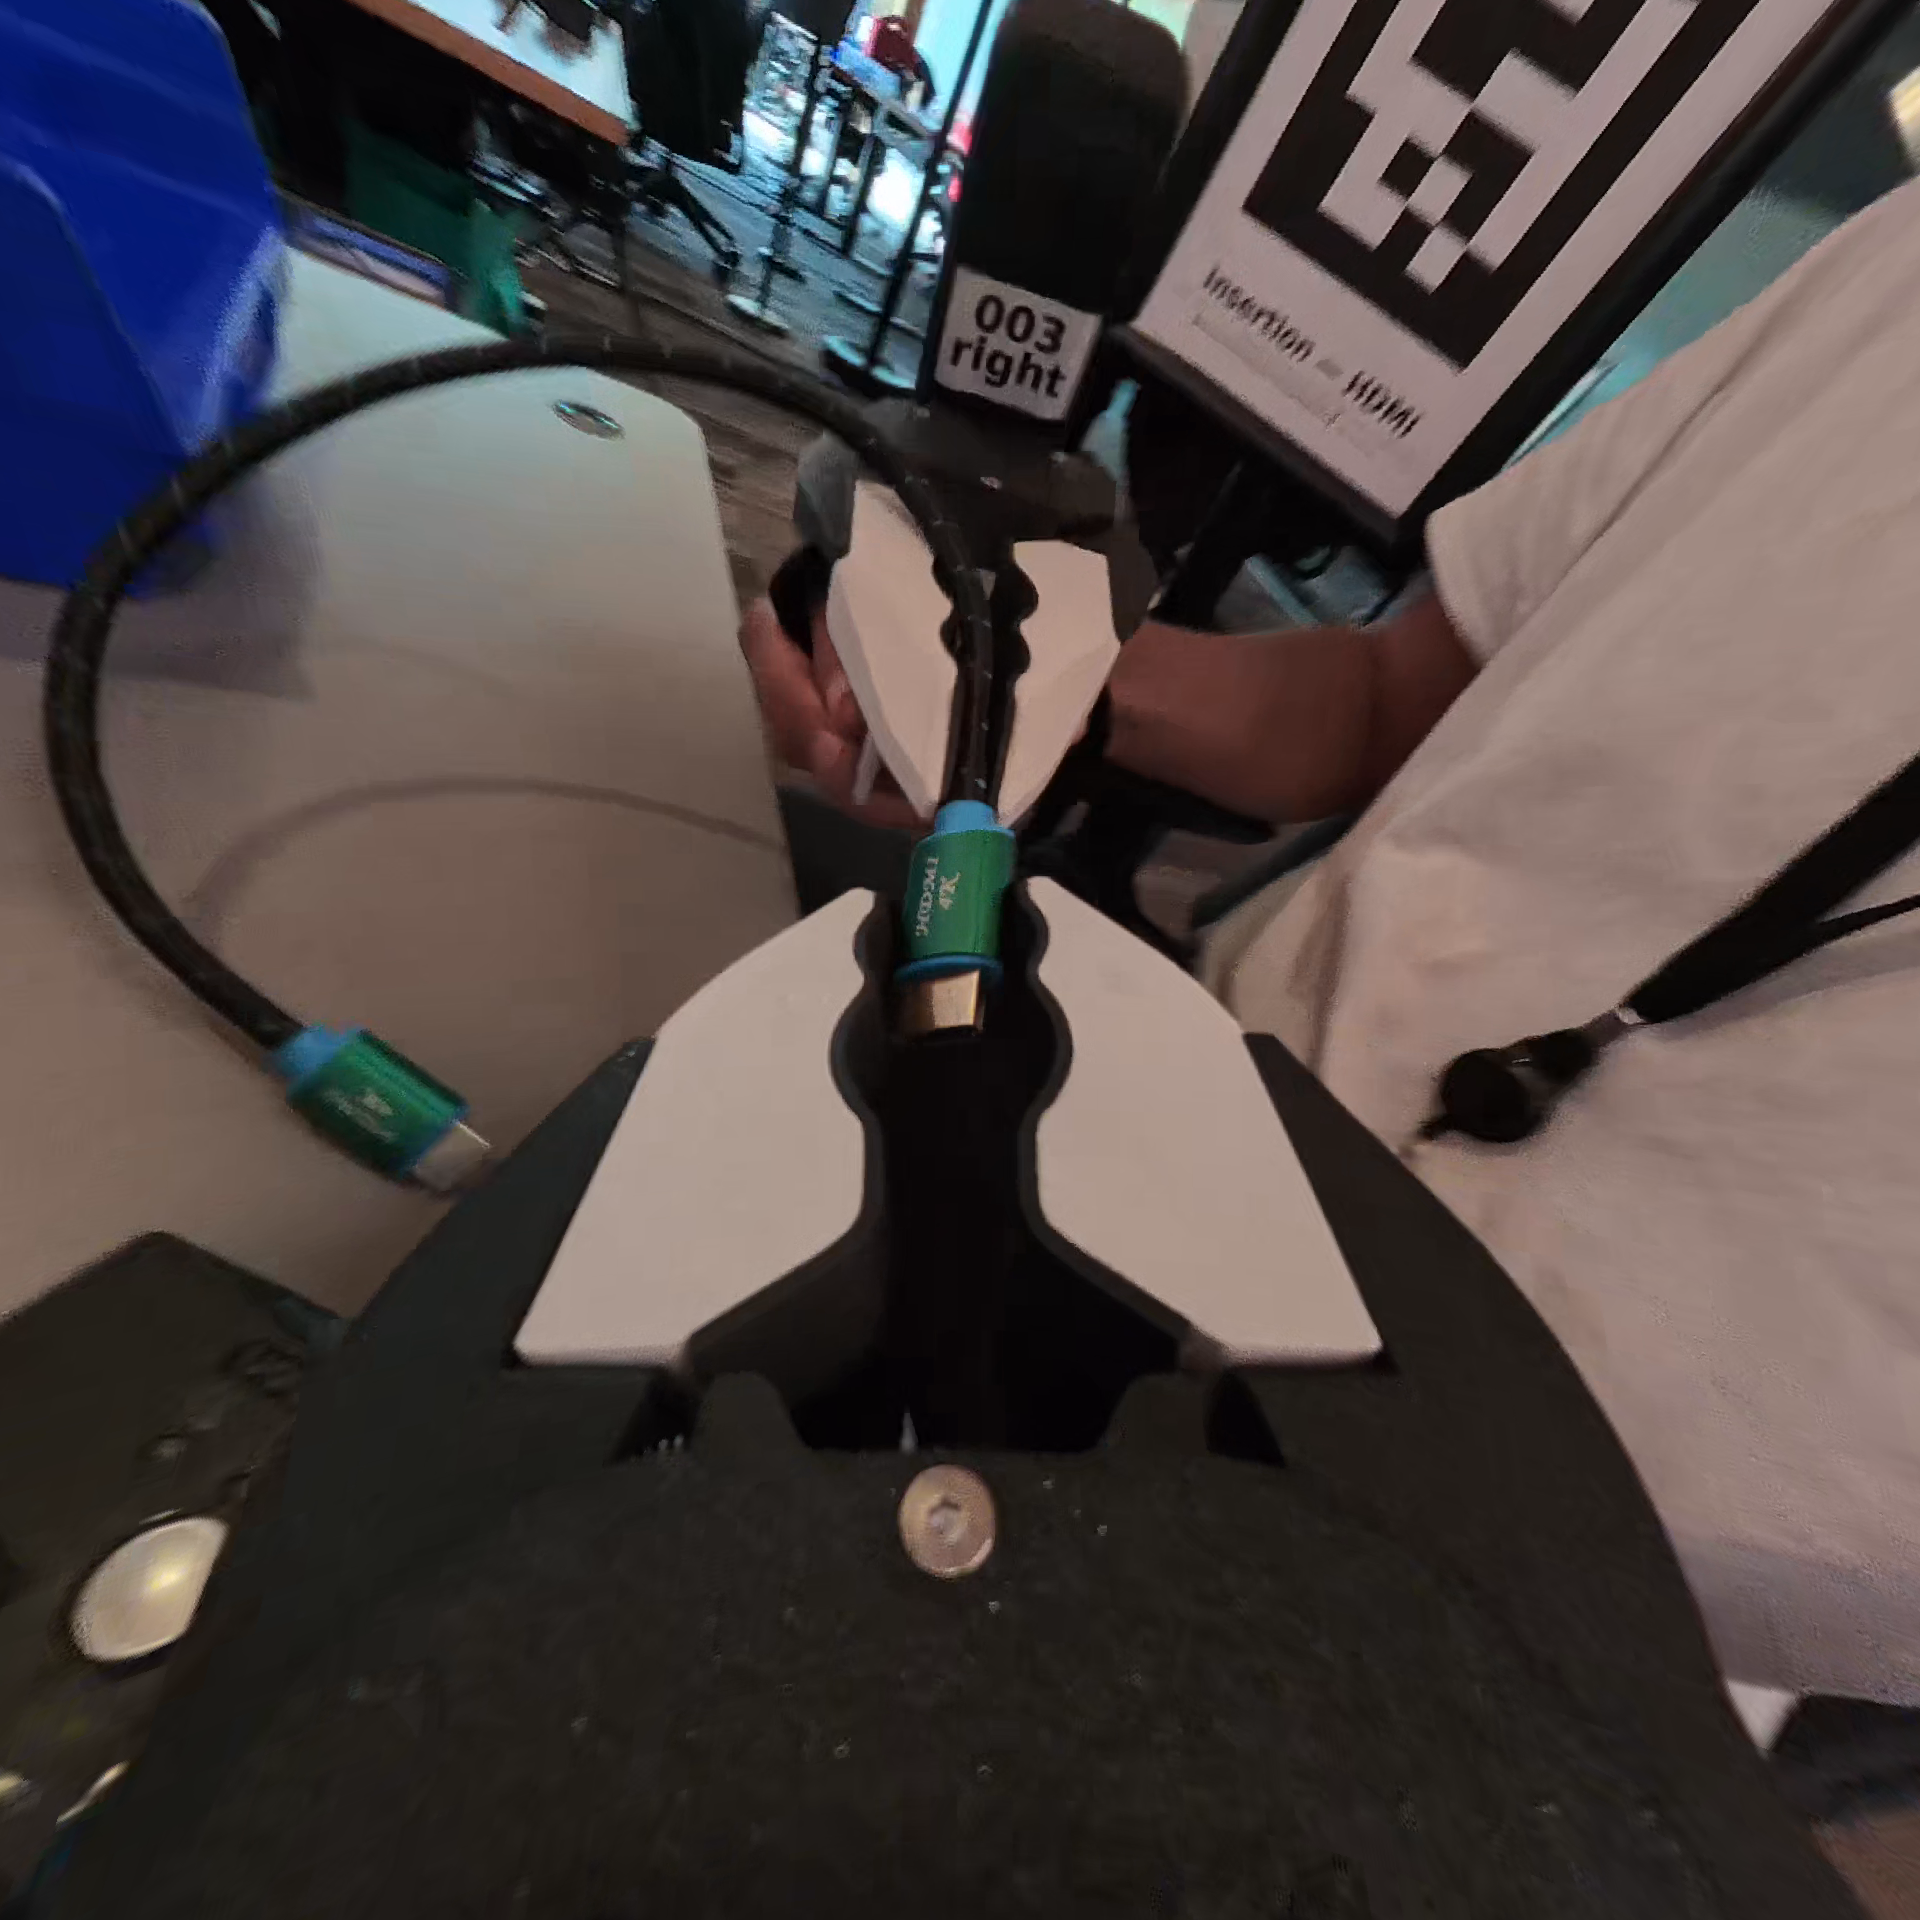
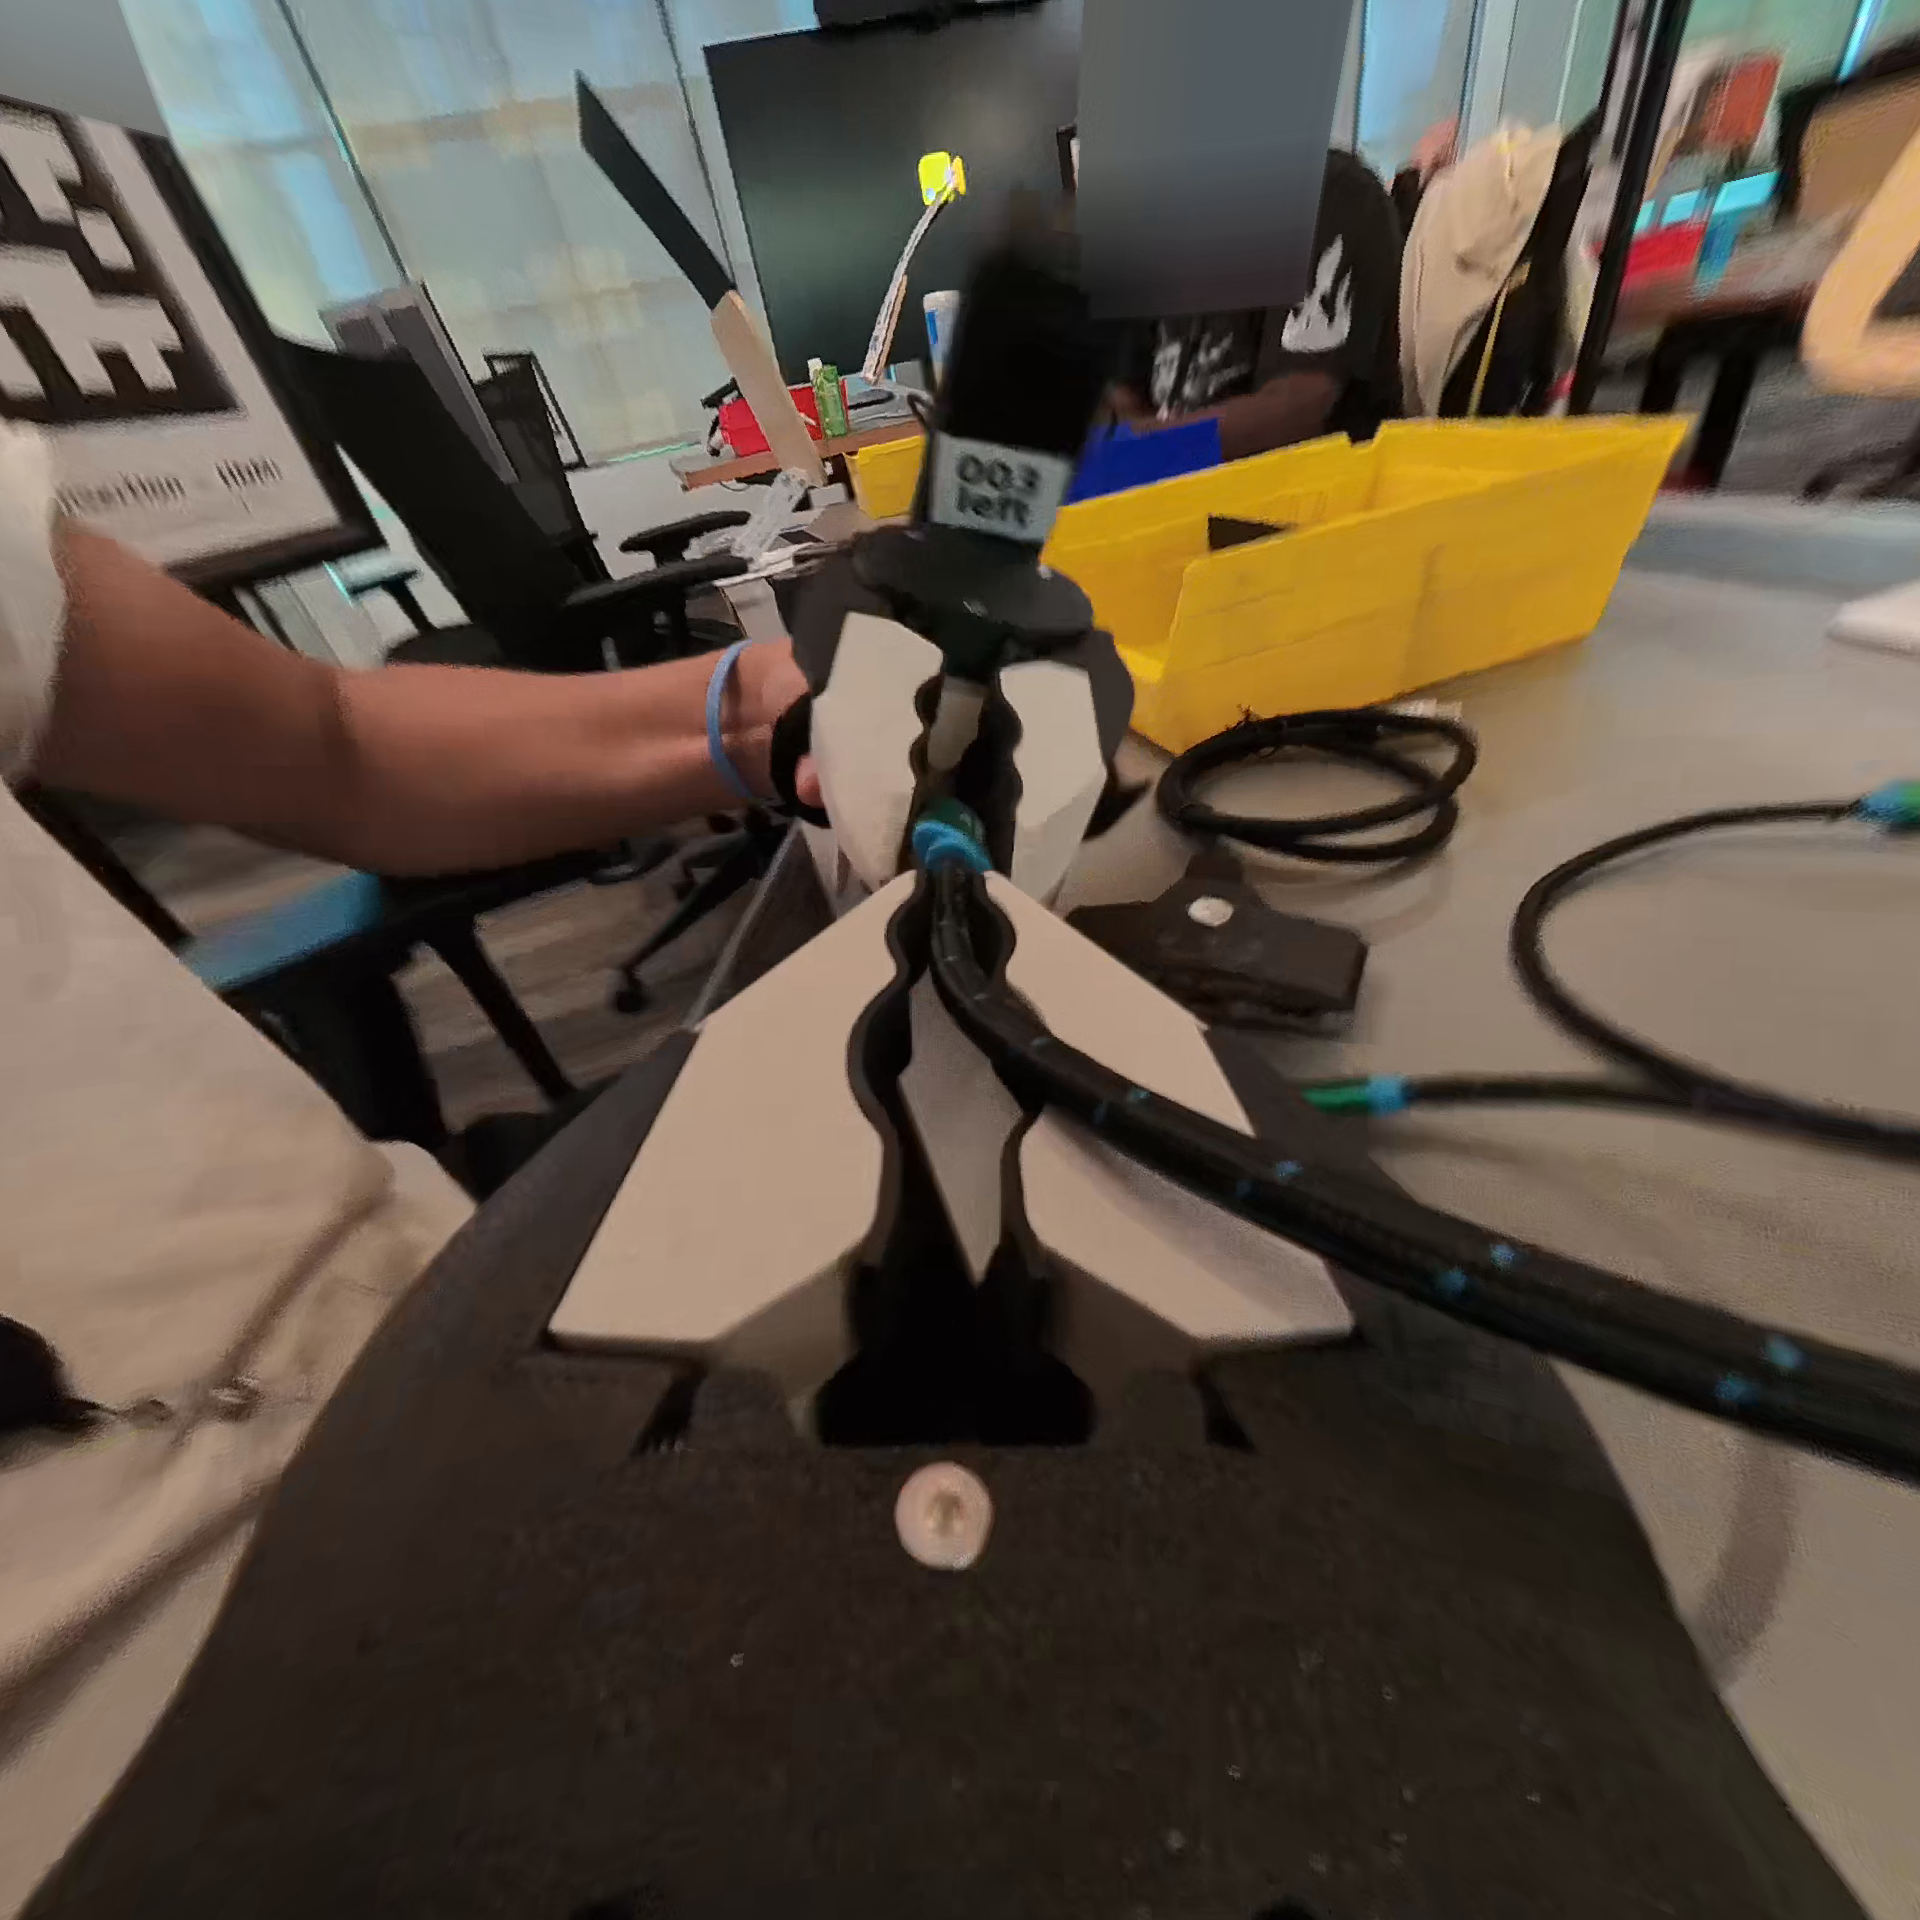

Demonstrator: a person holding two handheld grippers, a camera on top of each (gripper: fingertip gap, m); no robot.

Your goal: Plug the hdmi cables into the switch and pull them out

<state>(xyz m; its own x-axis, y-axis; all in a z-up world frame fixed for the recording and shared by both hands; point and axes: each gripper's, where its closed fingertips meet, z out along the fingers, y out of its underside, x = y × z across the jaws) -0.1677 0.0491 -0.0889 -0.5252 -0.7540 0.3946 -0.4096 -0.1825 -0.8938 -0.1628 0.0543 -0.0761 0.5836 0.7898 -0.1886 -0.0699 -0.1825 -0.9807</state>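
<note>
A black braided HDMI cable (image 1: 104, 644) has green plugs with blue collars. One plug (image 1: 948, 920) sits between my left gripper's (image 1: 945, 899) tips, gold end toward the camera; the jaws are closed on it. My right gripper (image 1: 971, 769) faces it and is shut on the cable just behind that plug. In the right wrist view the right gripper (image 2: 951, 904) pinches the cable (image 2: 1351, 1226), and the left gripper (image 2: 956, 831) holds the plug (image 2: 940, 836) beyond. The cable's other plug (image 1: 374, 1101) hangs free. A flat black box (image 2: 1226, 956), apparently the switch, lies on the table (image 2: 1714, 935).
A yellow bin (image 2: 1351, 561), a coiled black cable (image 2: 1320, 769) and another cable with a green plug (image 2: 1351, 1096) are on the table. A blue bin (image 1: 125, 260) stands far left. A marker board (image 1: 1455, 208) and a person's white shirt (image 1: 1662, 831) are close by.
</note>
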